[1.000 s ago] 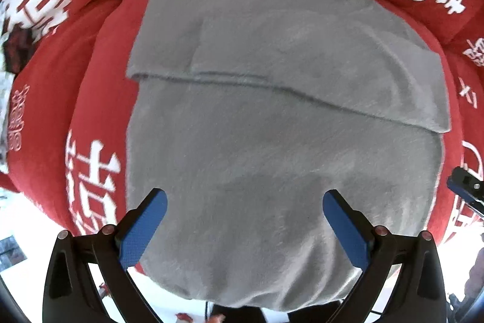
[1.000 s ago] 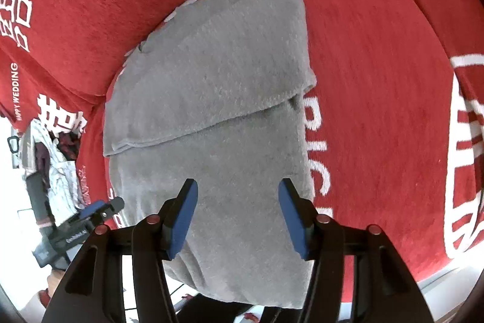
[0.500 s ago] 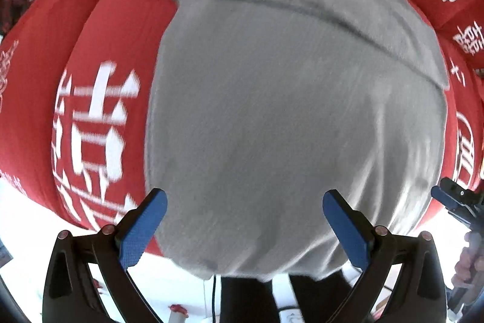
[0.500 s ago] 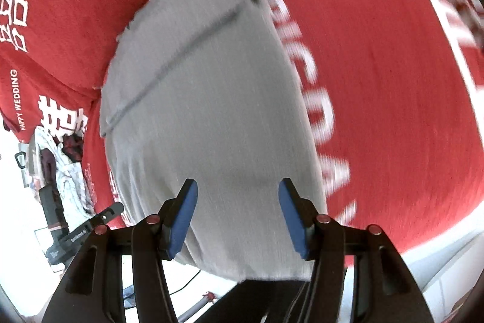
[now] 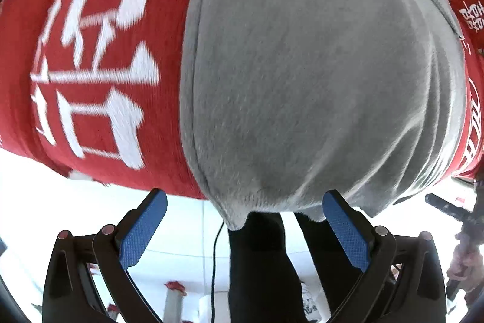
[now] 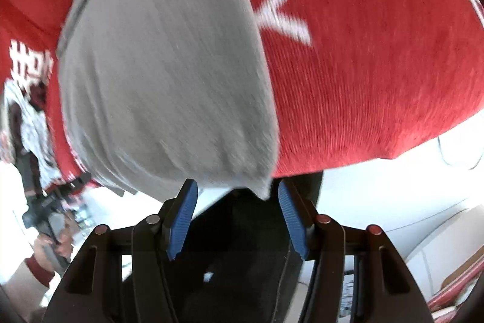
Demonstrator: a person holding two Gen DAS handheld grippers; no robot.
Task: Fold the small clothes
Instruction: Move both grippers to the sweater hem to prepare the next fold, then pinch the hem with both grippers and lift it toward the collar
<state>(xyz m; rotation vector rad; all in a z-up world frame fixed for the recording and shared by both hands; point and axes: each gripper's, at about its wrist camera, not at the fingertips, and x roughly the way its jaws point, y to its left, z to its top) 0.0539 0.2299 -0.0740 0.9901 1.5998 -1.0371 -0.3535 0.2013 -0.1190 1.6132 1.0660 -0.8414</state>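
Observation:
A grey fleece garment [image 5: 305, 74] lies flat on a red cover with white lettering [image 5: 90, 71]; its near hem hangs over the cover's front edge. My left gripper [image 5: 242, 202] is open, its blue pads wide apart at the hem's left corner, not pressing the cloth. In the right wrist view the same grey garment [image 6: 163, 65] fills the left half. My right gripper [image 6: 236, 186] is open, and the hem's right corner droops between its blue pads, which stand apart from it.
A person's dark trousers [image 5: 260, 262] stand just below the hanging hem. The red cover [image 6: 363, 65] drops off at its front edge to a white floor [image 6: 378, 196]. A pile of patterned clothes [image 6: 21, 117] lies at the far left.
Both grippers have come back and down from over the garment's middle to its near hem. The folded-over far part has left the top of both views. Both stayed open.

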